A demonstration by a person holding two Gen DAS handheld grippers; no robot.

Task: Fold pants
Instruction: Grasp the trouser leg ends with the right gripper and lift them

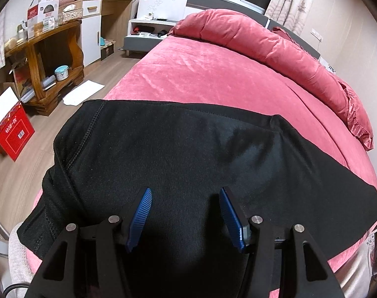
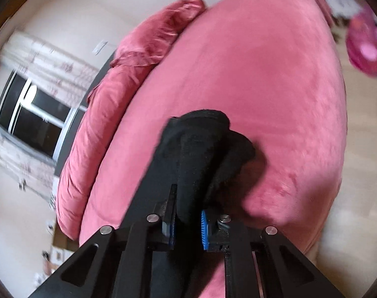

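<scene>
The black knit pants [image 1: 178, 154] lie spread across the near edge of the bed covered in pink velvety fabric [image 1: 200, 74], their stitched seam running toward the bed's left edge and one end hanging over the near left corner. The left tool [image 1: 186, 216] hovers just above the dark cloth with its blue ribbed pads [image 1: 140, 219] set wide apart, holding nothing. In the blurred right wrist view, the right tool [image 2: 188, 226] is clamped narrow on a bunched fold of the pants [image 2: 200, 154], which rises from between its blue pads over the pink cover [image 2: 262, 87]. A rolled pink quilt [image 1: 275, 49] lies along the far edge. Beside the bed stand a wooden shelf unit [image 1: 51, 69] and a red carton [image 1: 13, 134] on the floor.
</scene>
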